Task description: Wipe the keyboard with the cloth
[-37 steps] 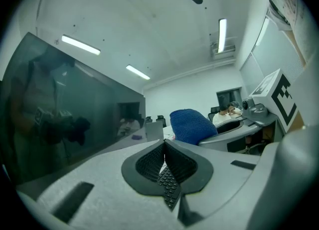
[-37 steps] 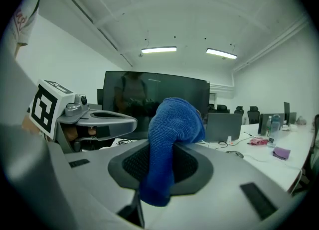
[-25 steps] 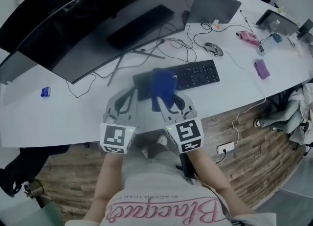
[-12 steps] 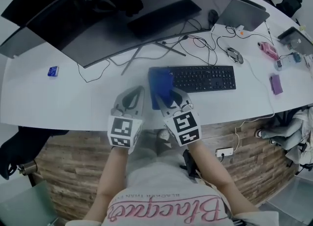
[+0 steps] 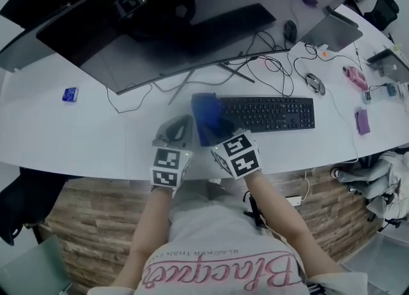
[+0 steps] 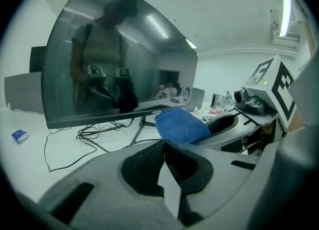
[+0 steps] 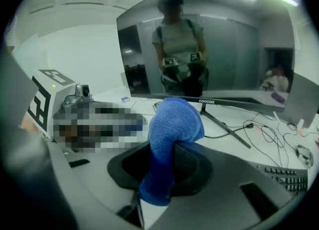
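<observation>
Right gripper [image 5: 219,129]: jaws clamped on a fold of the blue cloth [image 5: 206,113]. In the right gripper view the cloth [image 7: 172,124] is pinched low between the pads, and its bulk rises and flops forward over the tips. Left gripper [image 5: 179,125]: jaws pressed together, nothing between them. It sits over the white desk [image 5: 96,137], just left of the cloth.

Risks (judgement):
- The grip holds only a narrow fold. Drag across the key rows could pull the cloth free, or bunch it so the jaw tips scrape the keys.
- Nothing steadies the keyboard [image 5: 268,113]. A sideways stroke may slide it toward the mouse [image 5: 315,83] and the cables [image 5: 275,64].
- Terry pile may snag key edges.

Keyboard: black, full-size, lying flat in front of the monitor stand [image 5: 220,65], roughly parallel to the desk edge. From the head view the cloth overlaps its left end. Whether they touch, I cannot tell. The rest of the keys are uncovered.
</observation>
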